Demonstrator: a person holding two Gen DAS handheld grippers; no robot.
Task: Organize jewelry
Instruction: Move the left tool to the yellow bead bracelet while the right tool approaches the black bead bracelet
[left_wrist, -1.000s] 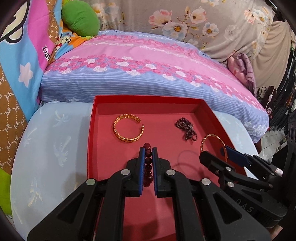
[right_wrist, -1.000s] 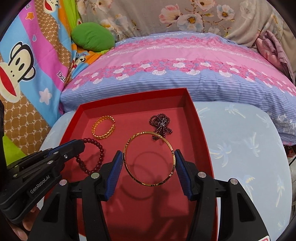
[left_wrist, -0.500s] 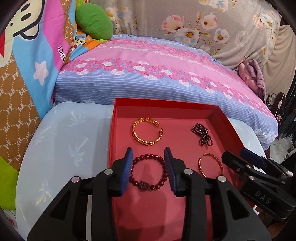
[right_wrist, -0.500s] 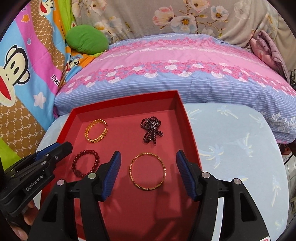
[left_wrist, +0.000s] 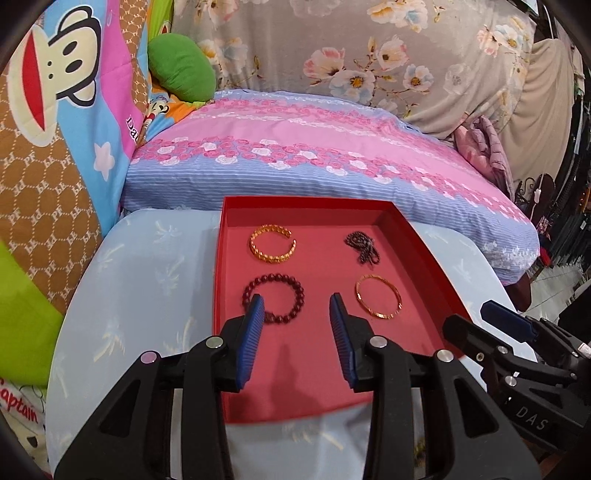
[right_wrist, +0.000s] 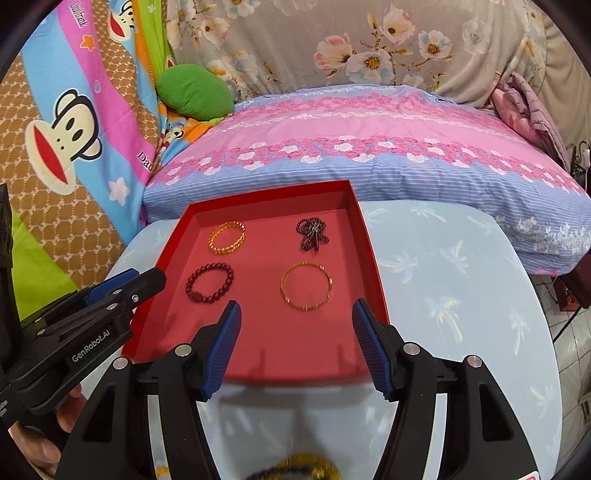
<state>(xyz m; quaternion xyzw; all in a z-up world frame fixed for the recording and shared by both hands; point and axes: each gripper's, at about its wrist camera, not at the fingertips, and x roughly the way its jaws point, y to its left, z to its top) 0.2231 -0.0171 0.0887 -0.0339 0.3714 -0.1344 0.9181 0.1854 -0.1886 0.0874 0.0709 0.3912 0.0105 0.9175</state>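
Left wrist view
Left gripper (left_wrist: 297, 308): jaws spread wide, holding nothing; blue pads hang over the near part of the red tray (left_wrist: 413, 230)
Dark red bead bracelet (left_wrist: 273, 297): flat on the tray floor, just ahead of the left pad and partly hidden behind its tip; whether pad and beads touch cannot be told
Thin gold bangle (left_wrist: 378, 301): flat on the tray, just right of and slightly beyond the right pad, apart from it
Gold cuff bracelet (left_wrist: 272, 244): farther ahead, left of centre, beyond the bead bracelet
Dark beaded strand (left_wrist: 362, 247): bunched in the far right part of the tray, beyond the bangle
Right gripper (left_wrist: 476, 321): enters from the lower right at the tray's right wall; pads parted
Table (left_wrist: 147, 280): pale blue cloth with palm print under the tray; pink and blue pillow (left_wrist: 314, 155) beyond it

Right wrist view
Right gripper (right_wrist: 297, 319): jaws wide apart, gripping nothing; pads over the tray's (right_wrist: 364, 229) near end
Thin gold bangle (right_wrist: 306, 286): ahead, between the lines of the two pads, lying flat and clear of both
Dark red bead bracelet (right_wrist: 209, 282): ahead and left of the left pad, flat
Gold cuff bracelet (right_wrist: 227, 237): far left part of the tray
Dark beaded strand (right_wrist: 312, 233): far right part, heaped
Left gripper (right_wrist: 127, 282): comes in from the left at the tray's left wall; pads a little apart
More jewelry (right_wrist: 295, 467): blurred gold and dark pieces at the bottom edge, below the gripper
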